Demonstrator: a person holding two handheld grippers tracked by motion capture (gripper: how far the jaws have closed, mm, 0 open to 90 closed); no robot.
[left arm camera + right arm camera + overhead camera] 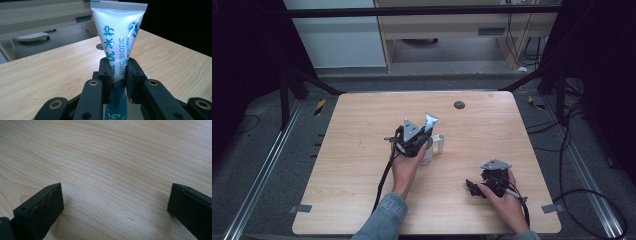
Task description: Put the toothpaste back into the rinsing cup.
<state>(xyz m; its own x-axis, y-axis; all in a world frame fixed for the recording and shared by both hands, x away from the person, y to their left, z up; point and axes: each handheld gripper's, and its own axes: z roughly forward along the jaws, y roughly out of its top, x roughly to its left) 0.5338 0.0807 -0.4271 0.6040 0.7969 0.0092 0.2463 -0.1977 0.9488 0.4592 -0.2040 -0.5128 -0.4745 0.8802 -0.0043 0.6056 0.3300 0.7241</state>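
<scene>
The left gripper (pixel 117 75) has its jaws drawn in tight on a white and blue toothpaste tube (pixel 117 32), pads pressing its lower half from both sides. The tube stands upright, long axis vertical, its flat crimped end pointing up and its narrower end going down between the jaws, out of sight. In the high view the left gripper (pixel 414 142) sits near the middle of the wooden table (pixel 362 165), the tube's crimped end (pixel 430 120) rising past it, directly over a pale cup (pixel 428 150) with a handle; whether the tube's lower end sits inside the cup is hard to tell. The right gripper (pixel 115 202) rests low over bare table, jaws spread wide with nothing between them.
</scene>
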